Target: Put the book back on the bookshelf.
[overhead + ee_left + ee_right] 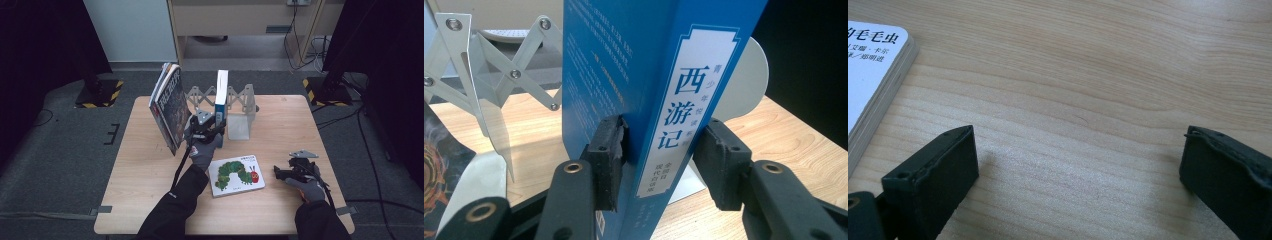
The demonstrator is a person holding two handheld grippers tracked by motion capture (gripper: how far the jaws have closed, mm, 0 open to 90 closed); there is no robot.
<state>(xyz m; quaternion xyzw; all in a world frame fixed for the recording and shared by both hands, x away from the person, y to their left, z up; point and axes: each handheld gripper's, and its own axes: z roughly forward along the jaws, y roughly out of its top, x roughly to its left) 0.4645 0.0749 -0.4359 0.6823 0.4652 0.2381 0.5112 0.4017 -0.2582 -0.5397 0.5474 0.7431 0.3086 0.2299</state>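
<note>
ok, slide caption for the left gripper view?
Left gripper clamps the upright blue book by its spine, beside the expanding bookend.

A: Quick tally, books?

B: 3 on the bench (150, 200). 1 blue book (221, 92) upright near the far edge, 1 dark-cover book (170, 107) standing tilted toward the far-left corner, 1 caterpillar picture book (236, 175) flat near the near edge, approx. mid.

A: Racks?

B: 1 grey expanding rack (240, 107), far edge, w/ the blue book standing in it.

A: Tools?

B: 2. Left tool (212, 125) at the blue book, pads either side of its spine; right tool (281, 172) toward the near-right corner, wide apart, nothing betw. the pads.

A: Hands?

B: 2, both gloved, 1 per tool.
</note>
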